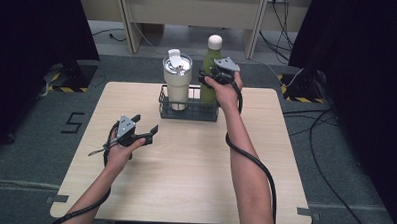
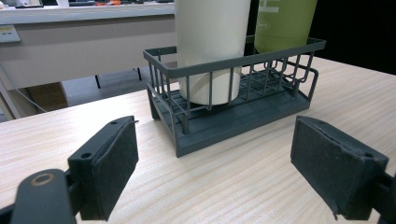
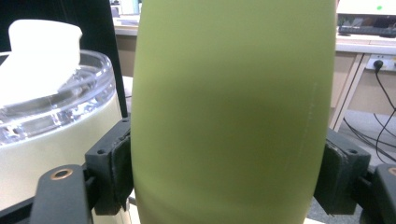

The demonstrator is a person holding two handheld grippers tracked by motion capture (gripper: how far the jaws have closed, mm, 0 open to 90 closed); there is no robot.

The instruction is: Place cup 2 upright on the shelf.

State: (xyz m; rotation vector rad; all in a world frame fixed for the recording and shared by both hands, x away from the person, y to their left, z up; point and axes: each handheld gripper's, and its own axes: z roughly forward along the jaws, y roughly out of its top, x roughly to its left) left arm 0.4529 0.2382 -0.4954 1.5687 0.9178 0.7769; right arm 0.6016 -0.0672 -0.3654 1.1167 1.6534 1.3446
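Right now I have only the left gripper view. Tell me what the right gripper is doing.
Observer: The right gripper is shut on the green bottle, with one pad on each side of its body.
Operator: Describe the top of that bottle.
Observer: A rounded whitish cap closes it.
Operator: Now give me the tumbler's top.
Observer: The cream tumbler carries a clear lid with a white tab standing up on it.
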